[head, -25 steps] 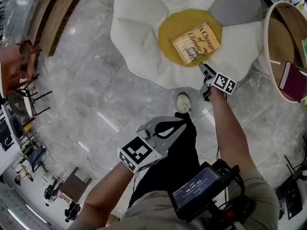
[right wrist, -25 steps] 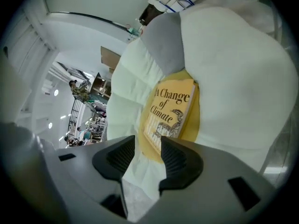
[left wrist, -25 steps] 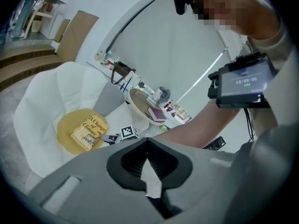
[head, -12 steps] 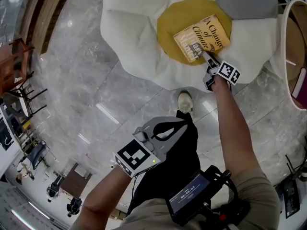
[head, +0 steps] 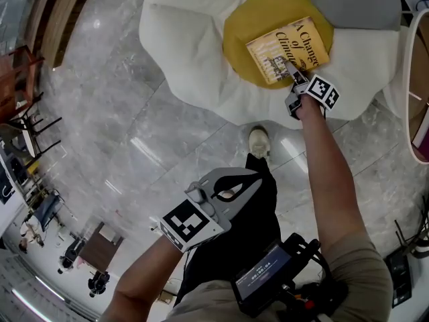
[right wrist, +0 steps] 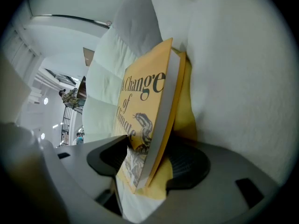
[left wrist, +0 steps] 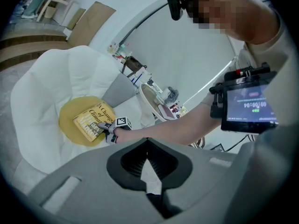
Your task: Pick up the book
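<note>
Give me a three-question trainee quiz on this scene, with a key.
1. Multiple choice: what stands between the jaws of the right gripper? A) nothing B) a corner of the book C) a cup
2. True or false: the left gripper holds the book.
3. Short answer: what does the book lie on?

Key
1. B. The jaws have just been opening and stand apart round the corner, not clamped on it.
2. False. Its jaws are together with nothing in them, well away from the book.
3. The yellow cushion in the middle of the white seat.
</note>
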